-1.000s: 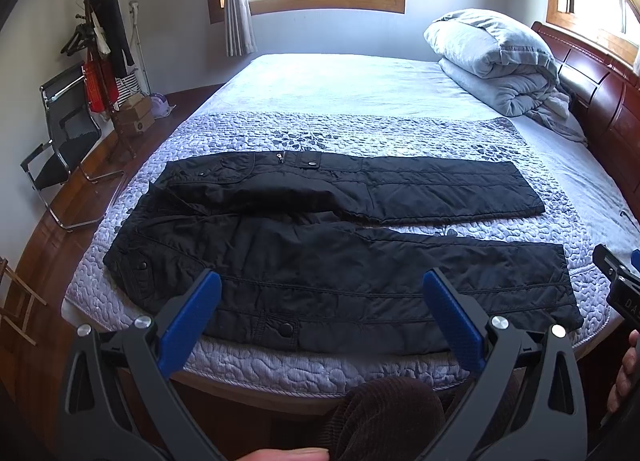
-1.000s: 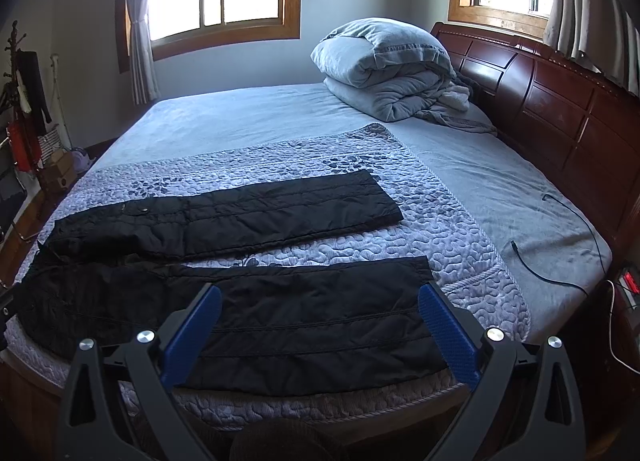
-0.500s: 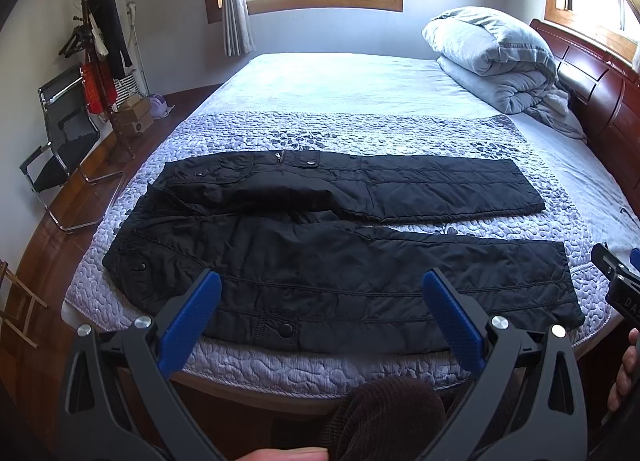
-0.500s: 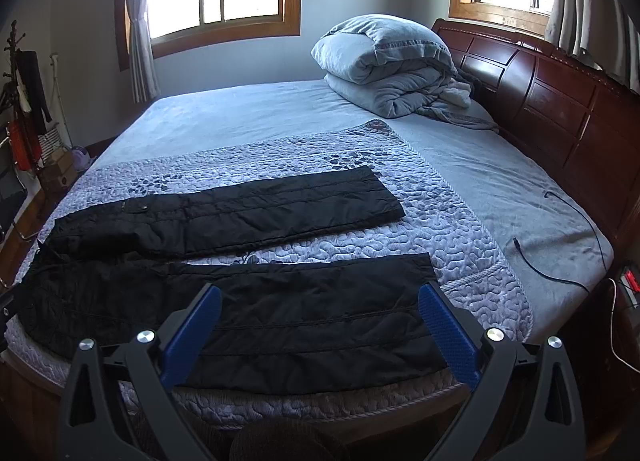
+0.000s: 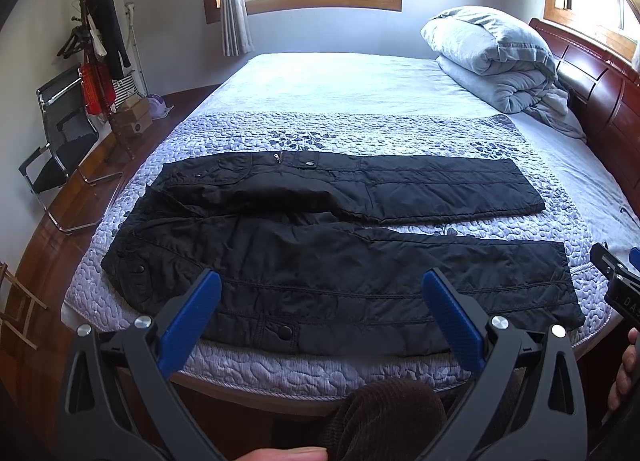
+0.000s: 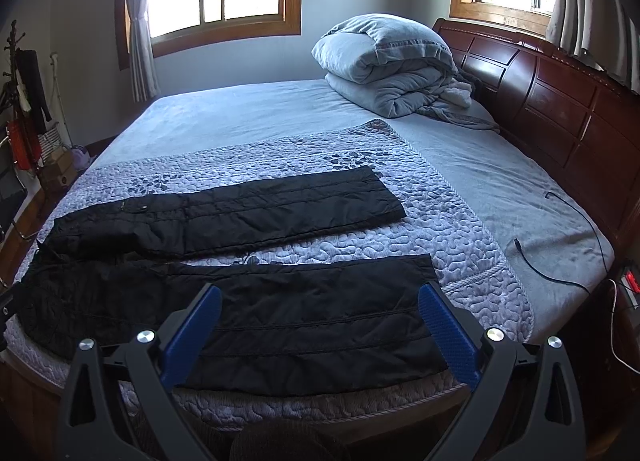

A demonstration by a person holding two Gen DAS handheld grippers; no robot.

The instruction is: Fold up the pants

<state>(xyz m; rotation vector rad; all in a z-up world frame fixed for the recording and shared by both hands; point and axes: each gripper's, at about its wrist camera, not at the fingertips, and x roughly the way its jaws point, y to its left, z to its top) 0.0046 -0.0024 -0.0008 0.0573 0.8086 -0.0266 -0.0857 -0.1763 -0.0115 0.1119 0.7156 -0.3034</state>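
Black quilted pants lie flat across the quilted bed cover, waist to the left, both legs spread apart and running right. They also show in the right wrist view. My left gripper is open and empty, held above the near leg by the bed's front edge. My right gripper is open and empty, above the near leg's cuff end. The right gripper's body shows at the left wrist view's right edge.
A folded grey duvet lies at the head of the bed by the wooden headboard. A black cable lies on the sheet at right. A chair and coat rack stand left of the bed.
Both views have crept slightly closer and higher over the pants. The pants have not moved and both grippers stay open.
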